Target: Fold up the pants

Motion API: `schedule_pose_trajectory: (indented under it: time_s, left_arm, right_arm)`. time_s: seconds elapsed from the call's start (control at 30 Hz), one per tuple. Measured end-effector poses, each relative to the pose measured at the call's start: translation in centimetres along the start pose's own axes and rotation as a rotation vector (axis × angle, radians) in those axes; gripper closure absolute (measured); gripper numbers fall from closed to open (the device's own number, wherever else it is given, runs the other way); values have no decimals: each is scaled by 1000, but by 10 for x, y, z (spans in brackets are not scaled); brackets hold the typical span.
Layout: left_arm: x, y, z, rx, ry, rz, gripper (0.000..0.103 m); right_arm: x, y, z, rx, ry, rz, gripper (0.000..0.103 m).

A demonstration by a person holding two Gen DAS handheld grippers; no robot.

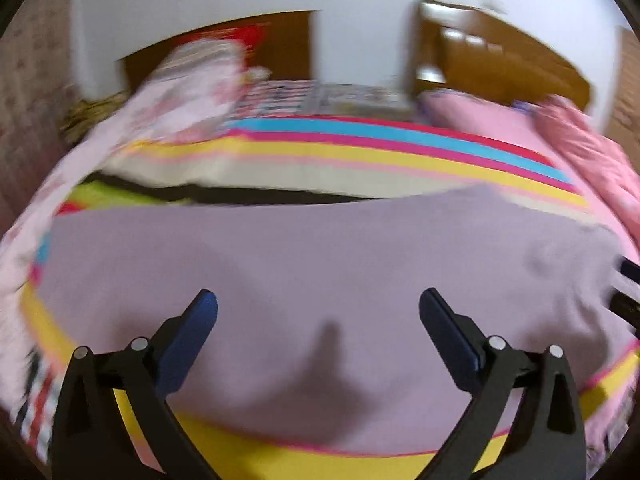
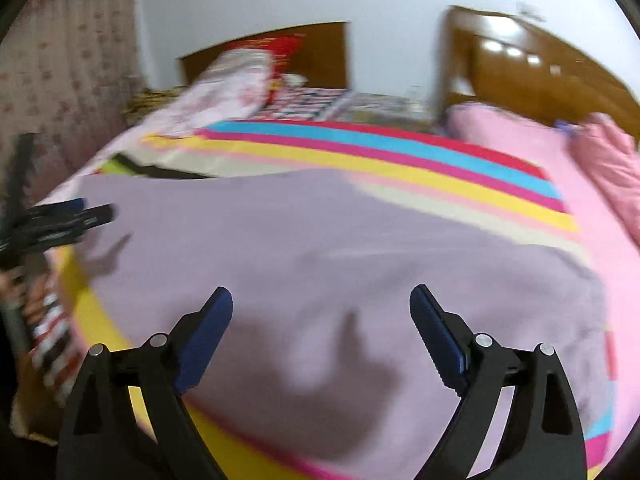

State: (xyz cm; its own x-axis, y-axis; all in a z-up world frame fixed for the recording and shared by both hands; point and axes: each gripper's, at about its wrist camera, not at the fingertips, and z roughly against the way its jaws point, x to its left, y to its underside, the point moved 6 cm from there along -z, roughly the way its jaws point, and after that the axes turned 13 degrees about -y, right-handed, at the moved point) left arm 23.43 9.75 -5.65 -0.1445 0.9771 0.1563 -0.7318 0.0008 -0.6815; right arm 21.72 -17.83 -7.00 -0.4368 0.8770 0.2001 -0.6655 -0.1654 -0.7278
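Lilac pants (image 1: 304, 272) lie spread flat across the striped bedspread; they also fill the middle of the right wrist view (image 2: 320, 256). My left gripper (image 1: 318, 300) hovers open and empty just above the pants near their front edge. My right gripper (image 2: 320, 300) is open and empty above the pants too. The left gripper also shows at the left edge of the right wrist view (image 2: 60, 220), and the right gripper's tips show at the right edge of the left wrist view (image 1: 628, 284). Both views are motion-blurred.
The bed has a rainbow-striped cover (image 1: 360, 148) (image 2: 400, 160). A pink quilt (image 1: 592, 160) (image 2: 608, 168) lies at the right, a rolled floral quilt (image 1: 192, 88) (image 2: 224, 88) at the back left. A wooden headboard (image 1: 500, 56) (image 2: 540, 64) stands at the far right.
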Motion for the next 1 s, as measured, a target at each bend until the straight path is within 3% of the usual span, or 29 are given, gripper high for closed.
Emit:
schedule_pose_trajectory:
  time_s: [0.1,0.2,0.23,0.3,0.37,0.63,0.8,0.93,1.0]
  left_arm:
    - [-50,10,-7,37,27,-71,2]
    - [-66,30,-33,135,-9,-132,2]
    - [-66,41,-41,172,-21,-143,1]
    - [-61,47,-45,165,23,-74,1]
    - [-59,49,-48,164,14,-107,1]
    - [-64,44,-49,158,-1,-92,1]
    - [-63,37,-52,165,-6,-90,1]
    - [-65,38,-49,168,-9,-89,1]
    - [-66,38,-49,167,-10,-87,1]
  right_arm:
    - [-36,13,2,47,97,-11,15]
    - [-52,48,-12,170,149,-17,15]
    - [-59,63,-8,148,111,-50,14]
    - [-66,76,6,83,41,-95,14]
    - [-66,82,18,72,25,-71,14]
    - [-67,65,16,110,-5,-113,14]
    - [-109,23,11,13,110,-120,11]
    - [-140,35,-15,136,196,-134,11]
    - [-138,43,-12,109,183,-115,11]
